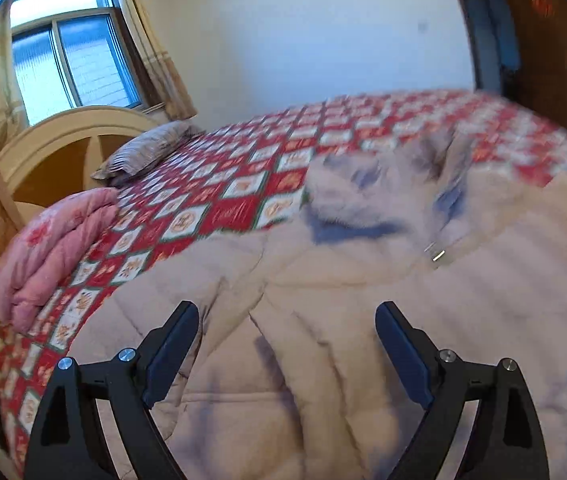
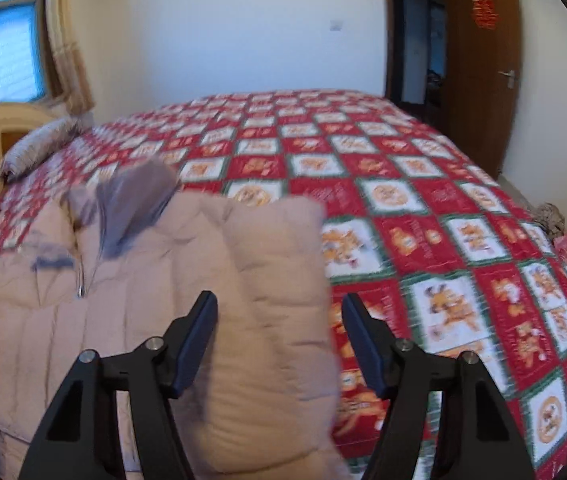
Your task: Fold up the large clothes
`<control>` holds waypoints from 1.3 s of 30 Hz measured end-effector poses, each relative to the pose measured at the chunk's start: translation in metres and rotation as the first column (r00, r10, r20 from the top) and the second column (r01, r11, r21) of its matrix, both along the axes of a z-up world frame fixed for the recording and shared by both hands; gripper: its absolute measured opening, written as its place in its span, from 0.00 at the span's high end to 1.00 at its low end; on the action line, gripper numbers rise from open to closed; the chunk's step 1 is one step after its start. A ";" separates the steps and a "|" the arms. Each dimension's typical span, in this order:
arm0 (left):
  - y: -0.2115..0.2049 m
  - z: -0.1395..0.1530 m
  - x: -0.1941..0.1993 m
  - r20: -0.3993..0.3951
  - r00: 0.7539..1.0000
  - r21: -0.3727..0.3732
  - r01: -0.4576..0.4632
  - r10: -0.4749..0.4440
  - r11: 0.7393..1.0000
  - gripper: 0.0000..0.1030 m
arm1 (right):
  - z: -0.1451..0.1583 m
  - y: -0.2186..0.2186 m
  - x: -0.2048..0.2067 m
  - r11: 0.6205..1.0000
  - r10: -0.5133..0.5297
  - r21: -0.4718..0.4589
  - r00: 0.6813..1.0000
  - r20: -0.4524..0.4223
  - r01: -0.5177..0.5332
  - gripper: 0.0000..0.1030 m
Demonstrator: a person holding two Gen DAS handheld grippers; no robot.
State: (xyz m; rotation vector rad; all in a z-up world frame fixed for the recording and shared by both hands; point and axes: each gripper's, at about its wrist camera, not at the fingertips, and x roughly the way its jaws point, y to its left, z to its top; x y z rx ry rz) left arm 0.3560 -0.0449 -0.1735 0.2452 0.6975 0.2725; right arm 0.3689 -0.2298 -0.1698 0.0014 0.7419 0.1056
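While beige coat (image 1: 363, 300) lies on bed (image 2: 423, 208), left tool (image 1: 287, 320), right tool (image 2: 279, 312) both gape, gripping nothing.

No readable text, brand or number anywhere. Red decal (image 2: 484, 12) on brown door (image 2: 479, 80): character-like shape, too blurred to read. Same decal (image 1: 541, 0) in left wrist view, also unreadable. Bedspread (image 2: 423, 216) red squares carry pale script-like marks, motion-blurred, illegible; white squares show only orange figures. Coat (image 2: 163, 300) shows no label.
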 end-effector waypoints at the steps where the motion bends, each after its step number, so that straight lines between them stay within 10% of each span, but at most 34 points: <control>1: 0.002 -0.011 0.005 -0.024 1.000 0.016 -0.014 0.014 1.000 0.12 | -0.005 0.004 0.000 1.000 0.015 -0.008 1.000 -0.009 -0.015 0.35; 25: 0.021 -0.051 0.010 -0.089 0.996 -0.054 -0.036 0.031 0.998 0.05 | -0.055 0.033 0.005 0.987 0.053 -0.148 0.995 -0.081 -0.065 0.31; 34: 0.054 -0.016 -0.033 -0.055 0.998 -0.161 -0.039 0.031 0.986 0.05 | -0.002 0.047 -0.039 0.994 0.045 -0.102 0.999 -0.026 -0.047 0.19; 39: 0.048 -0.044 -0.026 -0.103 0.994 -0.113 -0.047 0.035 0.992 0.05 | -0.016 0.110 -0.059 0.961 0.232 -0.137 0.969 -0.081 -0.241 0.20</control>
